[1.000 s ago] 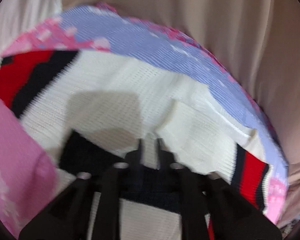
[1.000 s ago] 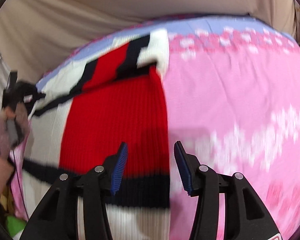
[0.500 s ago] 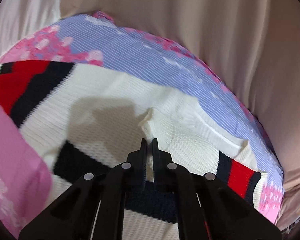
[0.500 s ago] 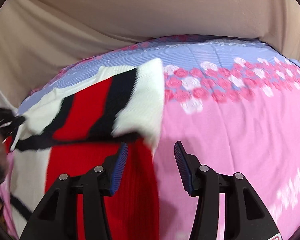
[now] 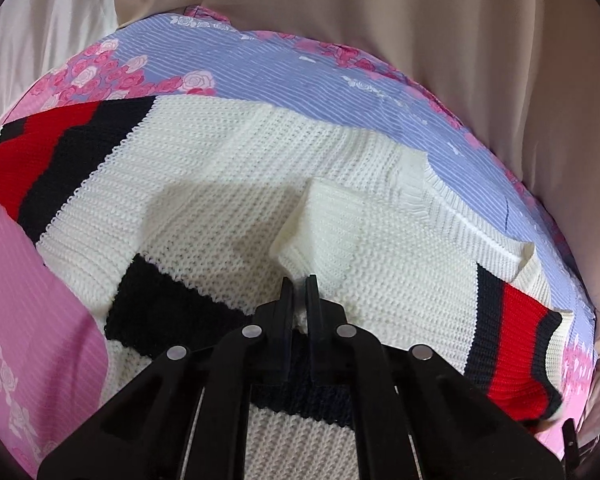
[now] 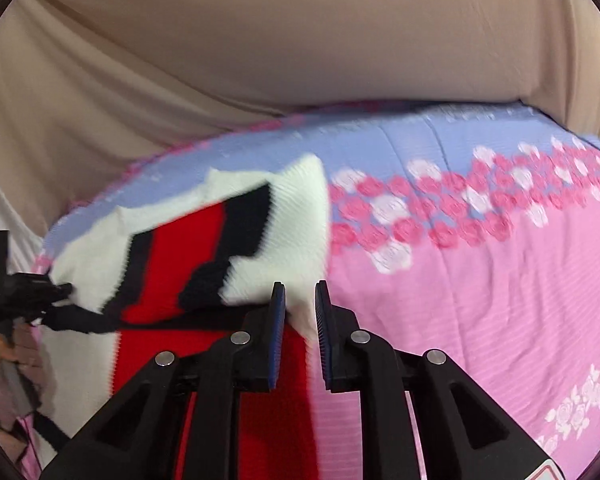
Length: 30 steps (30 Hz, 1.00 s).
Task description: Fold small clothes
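Observation:
A small knit sweater point(image 5: 236, 184), white with red and black stripes, lies on a pink and lilac floral bedspread point(image 5: 284, 76). My left gripper point(image 5: 299, 280) is shut on a white fold of the sweater near its collar and lifts it a little. In the right wrist view the sweater point(image 6: 172, 276) lies to the left, and my right gripper point(image 6: 300, 288) has closed on its white edge, which is pinched between the blue pads point(image 6: 278, 312). The left gripper point(image 6: 28, 292) shows there at the far left, holding the sweater's other end.
Beige cloth point(image 6: 300, 52) hangs behind the bed and around its far edge. The bedspread point(image 6: 480, 300) stretches out to the right of the sweater. The person's hand point(image 6: 4, 352) shows at the left edge.
My right gripper has closed from wide open onto the sweater's white edge and moved toward its top corner. My left gripper stayed shut on its fold, which has risen a little.

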{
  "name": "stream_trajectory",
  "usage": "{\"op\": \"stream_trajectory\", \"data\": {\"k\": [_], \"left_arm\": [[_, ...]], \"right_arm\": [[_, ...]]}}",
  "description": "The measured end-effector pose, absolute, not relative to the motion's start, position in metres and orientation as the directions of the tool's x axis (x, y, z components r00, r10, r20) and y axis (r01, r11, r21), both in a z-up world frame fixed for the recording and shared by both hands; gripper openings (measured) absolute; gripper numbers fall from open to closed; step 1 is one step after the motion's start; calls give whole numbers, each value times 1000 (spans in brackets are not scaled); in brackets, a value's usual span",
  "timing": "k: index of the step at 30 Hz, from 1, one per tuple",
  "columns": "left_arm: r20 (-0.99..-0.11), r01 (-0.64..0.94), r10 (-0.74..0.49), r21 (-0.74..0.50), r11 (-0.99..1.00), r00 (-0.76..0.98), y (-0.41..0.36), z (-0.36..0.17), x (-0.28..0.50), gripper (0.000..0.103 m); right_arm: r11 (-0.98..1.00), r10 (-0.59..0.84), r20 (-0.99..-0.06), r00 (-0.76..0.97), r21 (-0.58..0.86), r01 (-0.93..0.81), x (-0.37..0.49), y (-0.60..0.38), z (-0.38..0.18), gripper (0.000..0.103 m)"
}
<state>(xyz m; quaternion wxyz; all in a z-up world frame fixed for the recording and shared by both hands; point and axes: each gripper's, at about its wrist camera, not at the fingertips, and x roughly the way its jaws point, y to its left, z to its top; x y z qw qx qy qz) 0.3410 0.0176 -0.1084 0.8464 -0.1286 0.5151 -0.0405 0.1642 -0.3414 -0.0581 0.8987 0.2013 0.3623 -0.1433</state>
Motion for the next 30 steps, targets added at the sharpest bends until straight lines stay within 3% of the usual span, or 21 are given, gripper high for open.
{"op": "stream_trajectory", "data": {"k": [3,7,9,12,19,20,24,30], "left_arm": [[-862,-74,-209,-272,959,461,22,-107,339,8],[-815,-156,-272,-400,903,512,76,-87,324,11],[-794,-226,-273,-451,863,543,121,-80,316,37],[-792,-387,-192,-475,791,579,215,-81,311,43],[-835,-646,-90,-484,590,543,372,-126,330,44],[-824,-638,-107,-506,581,556,379,-130,334,43],[-824,-585,-81,-464,665,561,370,-119,358,20],[-749,-450,-53,-451,771,660,327,-56,364,17]], "right_arm": [[884,-94,-807,583,202,422,191,-344,-98,9],[889,-110,-766,634,209,407,168,-333,-61,11],[902,-107,-728,677,216,375,146,-318,-36,15],[909,-37,-708,705,269,318,110,-284,-18,22],[913,123,-791,600,326,243,61,-194,-40,25],[913,149,-804,575,335,232,60,-180,-46,25],[923,186,-814,551,336,185,63,-148,-52,25],[920,196,-788,584,353,169,64,-142,-45,32]]}}
